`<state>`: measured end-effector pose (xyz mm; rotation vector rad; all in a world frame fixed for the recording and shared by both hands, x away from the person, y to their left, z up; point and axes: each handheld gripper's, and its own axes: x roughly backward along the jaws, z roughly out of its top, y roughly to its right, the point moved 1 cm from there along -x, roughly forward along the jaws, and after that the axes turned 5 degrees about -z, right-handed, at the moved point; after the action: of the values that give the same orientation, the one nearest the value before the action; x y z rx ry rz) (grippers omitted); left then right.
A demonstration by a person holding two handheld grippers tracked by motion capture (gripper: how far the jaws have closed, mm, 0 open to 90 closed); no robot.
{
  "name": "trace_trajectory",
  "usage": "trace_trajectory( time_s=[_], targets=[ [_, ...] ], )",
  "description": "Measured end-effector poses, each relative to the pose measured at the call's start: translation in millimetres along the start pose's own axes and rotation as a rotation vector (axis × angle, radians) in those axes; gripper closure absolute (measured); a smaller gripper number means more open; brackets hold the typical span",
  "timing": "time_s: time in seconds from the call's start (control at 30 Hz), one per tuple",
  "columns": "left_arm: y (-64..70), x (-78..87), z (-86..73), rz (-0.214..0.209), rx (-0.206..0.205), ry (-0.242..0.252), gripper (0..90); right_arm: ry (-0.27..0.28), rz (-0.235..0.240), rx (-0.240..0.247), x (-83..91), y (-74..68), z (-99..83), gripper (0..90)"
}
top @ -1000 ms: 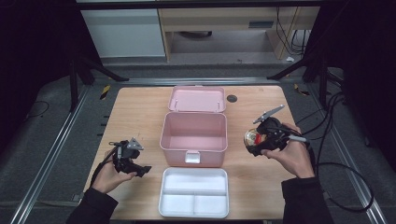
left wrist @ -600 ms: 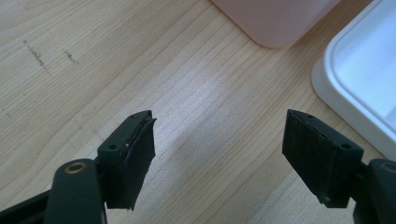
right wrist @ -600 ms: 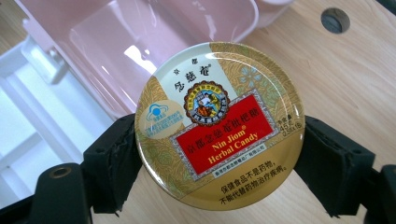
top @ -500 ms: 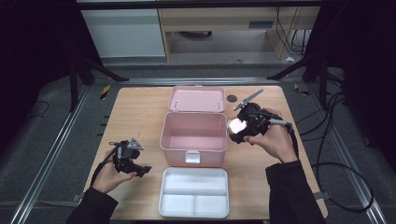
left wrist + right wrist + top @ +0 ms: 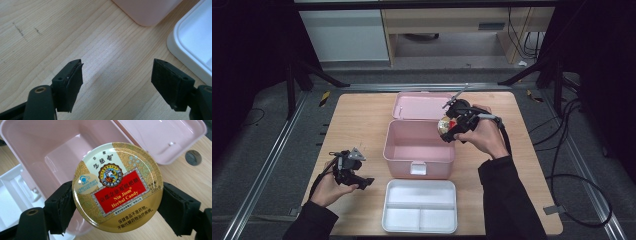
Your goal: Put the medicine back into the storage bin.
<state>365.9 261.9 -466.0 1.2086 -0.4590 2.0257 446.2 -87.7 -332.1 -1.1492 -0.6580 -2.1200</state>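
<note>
1. Gripping a round gold candy tin point(image 5: 117, 187) by its rim, the right gripper point(image 5: 457, 122) has a jaw pressed on each side of it.
2. That tin hangs above the right edge of an open pink box point(image 5: 419, 150) at the middle of the wooden table point(image 5: 357, 125), its printed lid facing the camera in the right gripper view.
3. At the near left, the left gripper point(image 5: 117, 85) sits low over bare wood, jaws spread wide with nothing between them.
4. Just near of the box lies a white divided tray point(image 5: 419, 207).
</note>
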Motion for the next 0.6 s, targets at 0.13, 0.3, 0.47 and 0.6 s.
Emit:
trace_trajectory(
  time_s=[0.13,0.3,0.47,0.6],
  targets=[
    [0.1,0.9,0.3,0.003,-0.002,0.004,24.8,-0.011,0.019,0.015,-11.3,-5.7,12.2,20.5],
    [0.2,0.6,0.4,0.005,-0.006,0.001,24.7,-0.009,0.035,0.035,-24.3,-11.9,27.6,20.4],
    [0.3,0.0,0.1,0.001,-0.006,-0.001,24.7,-0.004,0.051,0.049,-37.3,-16.6,40.0,20.4],
    [0.6,-0.5,0.3,-0.002,-0.006,-0.001,24.7,-0.011,0.059,0.062,-47.2,-22.5,49.8,20.4]
  ],
)
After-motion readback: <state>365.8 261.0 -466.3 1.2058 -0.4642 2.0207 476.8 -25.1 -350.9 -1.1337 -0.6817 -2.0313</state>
